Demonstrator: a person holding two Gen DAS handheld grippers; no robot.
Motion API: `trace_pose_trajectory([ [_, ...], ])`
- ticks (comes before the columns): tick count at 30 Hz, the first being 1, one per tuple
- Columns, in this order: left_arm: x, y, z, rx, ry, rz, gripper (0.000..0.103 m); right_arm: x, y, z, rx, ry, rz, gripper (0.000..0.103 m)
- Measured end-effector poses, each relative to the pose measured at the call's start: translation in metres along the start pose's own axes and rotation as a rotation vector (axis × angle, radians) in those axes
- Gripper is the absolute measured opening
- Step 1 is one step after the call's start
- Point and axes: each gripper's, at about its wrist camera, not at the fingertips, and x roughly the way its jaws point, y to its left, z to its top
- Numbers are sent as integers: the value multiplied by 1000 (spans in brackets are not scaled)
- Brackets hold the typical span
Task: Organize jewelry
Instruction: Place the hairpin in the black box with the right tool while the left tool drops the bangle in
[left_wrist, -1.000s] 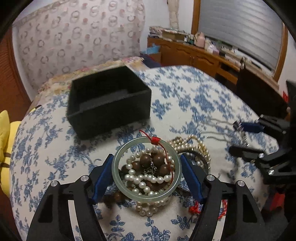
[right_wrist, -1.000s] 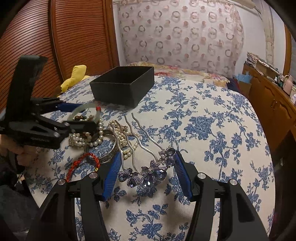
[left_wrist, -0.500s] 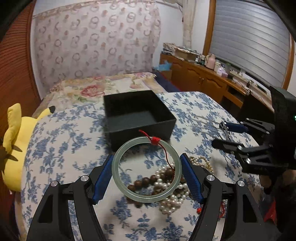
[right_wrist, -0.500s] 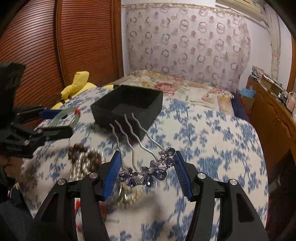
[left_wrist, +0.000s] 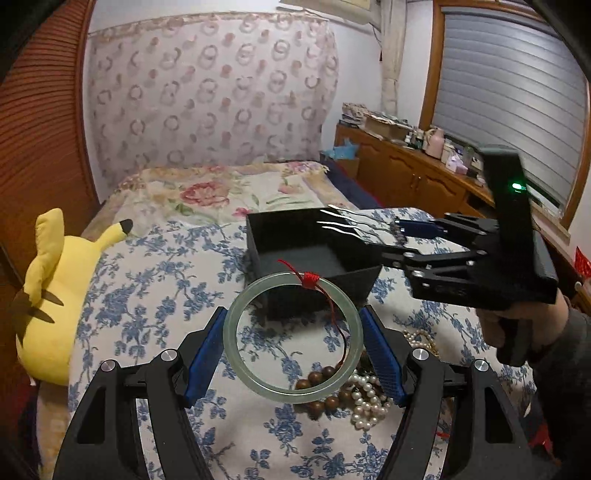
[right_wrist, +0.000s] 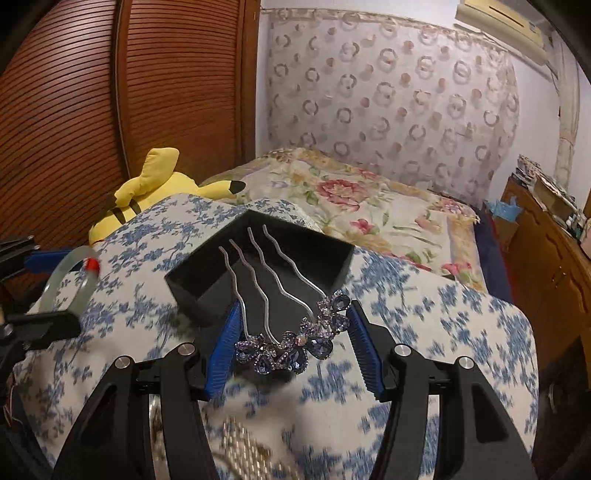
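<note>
- At about nine o'clock in the left wrist view, a yellow plush toy (left_wrist: 55, 291) lies at the edge of the blue-flowered bedspread (left_wrist: 155, 280); in the right wrist view it sits at about ten o'clock, in front of the slatted wooden door (right_wrist: 129, 92).
- The left gripper (left_wrist: 293, 334) is clamped on a pale green bangle (left_wrist: 236, 332): the two blue pads press its rim at nine and three o'clock, and the ring is held off the bedspread.
- A red cord (left_wrist: 309, 277) is knotted at the bangle's twelve o'clock and trails down inside its right side.
- Just beyond the bangle, at twelve o'clock from it, stands the open black box (left_wrist: 317, 258) on the bedspread; its near corner shows through the ring.
- At about five o'clock from the bangle, brown wooden beads (left_wrist: 317, 378) and white pearls (left_wrist: 365, 398) lie heaped on the cloth, touching each other.
- At three o'clock in the left view, a hand (left_wrist: 524, 325) holds the right gripper (right_wrist: 291, 334), whose blue pads are closed on the jewelled end of a purple-stoned hair comb (right_wrist: 295, 350).
- The comb's four wavy metal prongs (right_wrist: 258, 269) reach forward over the box's open interior; whether they touch it cannot be told.
- At two o'clock in the left view, a wooden cabinet (left_wrist: 413, 177) with clutter on top runs beneath a shuttered window (left_wrist: 506, 92).
</note>
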Motion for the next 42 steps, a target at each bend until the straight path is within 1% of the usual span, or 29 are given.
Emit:
trace_pose_trajectory([
  [5, 0, 6, 3, -4, -3, 11, 69, 19, 4, 14, -6, 14, 23, 60],
  [10, 5, 11, 8, -14, 0, 21, 69, 33, 3, 20, -4, 42, 37, 61],
  [15, 16, 14, 17, -18, 6, 26, 69, 35, 0, 21, 6, 41, 47, 63],
  [18, 23, 13, 22, -20, 10, 26, 69, 29, -5, 19, 15, 32, 41, 64],
  [25, 50, 1, 38, 8, 26, 24, 69, -2, -27, 1, 77, -13, 29, 65],
  [29, 69, -6, 50, 19, 37, 25, 69, -18, -36, -16, 95, -31, 19, 65],
  [34, 95, -16, 62, 40, 66, 25, 69, -29, -45, -36, 131, -36, 18, 65],
  [39, 109, -22, 62, 59, 98, 36, 69, -35, -49, -50, 149, -39, 13, 65],
  [42, 107, -22, 61, 60, 86, 43, 77, -37, -50, -53, 155, -46, -6, 65],
])
